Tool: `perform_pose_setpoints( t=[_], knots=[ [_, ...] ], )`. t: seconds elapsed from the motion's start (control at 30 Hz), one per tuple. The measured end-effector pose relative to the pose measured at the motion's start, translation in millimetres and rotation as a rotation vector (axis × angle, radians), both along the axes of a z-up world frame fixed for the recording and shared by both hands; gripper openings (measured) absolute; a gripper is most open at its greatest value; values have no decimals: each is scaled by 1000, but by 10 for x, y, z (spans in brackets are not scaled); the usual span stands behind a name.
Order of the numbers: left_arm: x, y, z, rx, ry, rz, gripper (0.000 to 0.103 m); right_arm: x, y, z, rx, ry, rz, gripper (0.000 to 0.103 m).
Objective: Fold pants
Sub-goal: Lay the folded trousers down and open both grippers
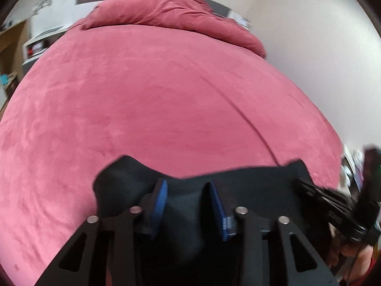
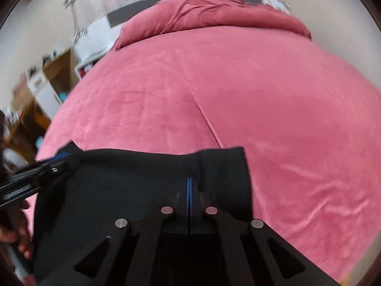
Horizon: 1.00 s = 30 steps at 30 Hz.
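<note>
The black pants [image 1: 250, 178] hang stretched between both grippers low over the pink bed [image 1: 166, 95]. My left gripper [image 1: 188, 186] has its blue pads apart with a thick wad of the black cloth pressed between them. At the pants' right corner the right gripper [image 1: 300, 181] comes in from the side. In the right wrist view the pants [image 2: 131, 178] fill the lower left; my right gripper [image 2: 189, 181] has its pads tight together, with the cloth's edge pinched at the tips. The left gripper [image 2: 62, 162] holds the far left corner.
A bunched pink duvet [image 1: 166, 12] lies at the head of the bed [image 2: 262, 95]. A white nightstand [image 1: 35, 45] and wooden shelves [image 2: 54, 81] stand to the left. A pale wall [image 1: 309, 47] runs along the right. A person's hand [image 2: 14, 236] shows at the lower left.
</note>
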State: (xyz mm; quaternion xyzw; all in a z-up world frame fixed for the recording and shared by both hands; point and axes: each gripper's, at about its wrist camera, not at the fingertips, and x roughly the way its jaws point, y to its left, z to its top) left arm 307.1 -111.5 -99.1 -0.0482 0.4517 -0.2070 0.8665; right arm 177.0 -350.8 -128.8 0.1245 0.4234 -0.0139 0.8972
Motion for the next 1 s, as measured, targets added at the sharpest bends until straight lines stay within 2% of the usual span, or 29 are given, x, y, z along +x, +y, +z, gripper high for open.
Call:
perform_pose_setpoints(
  t=[0.1,0.2,0.27,0.33,0.37,0.43,0.53,0.63,0.73,0.77,0.83,0.93,0.97,1.0],
  knots=[
    [101,75,-59,-23,5,51,30,-53,-53,-30,11,-37,-29,0],
    [159,116,-96,-3,13,74,30,-20,72,-30,-59,-63,-29,0],
    [101,230,-4,-45,13,104,30,-78,31,20,-25,-85,-39,0],
    [-35,360,116,-91,-9,115,31,-248,-110,144,34,-120,-75,1],
    [-149,439,184,-102,-24,116,32,-306,-136,192,21,-126,-98,7],
    [-371,550,275,-105,-53,118,33,-550,-174,286,9,-150,-114,8],
    [-817,599,340,-142,-97,67,34,-889,-168,386,42,-185,-95,8],
    [-1195,484,275,-127,-101,12,34,-1034,-37,395,55,-173,-31,8],
    [-1402,320,83,-67,-58,-27,34,-1063,108,325,37,-144,18,8],
    [-1490,298,21,-34,-60,-12,34,-1051,141,275,7,-113,16,8],
    [-1617,316,10,-37,-72,0,34,-1041,102,128,-7,-36,-8,8],
    [-1829,378,-15,-39,-92,-6,35,-1097,-69,69,38,-26,-84,6],
    [-1929,391,-8,-28,-107,-15,35,-1108,-113,73,32,-15,-116,8],
    [-2048,407,-7,-9,-128,-31,37,-1122,-155,67,25,0,-145,21]
  ],
)
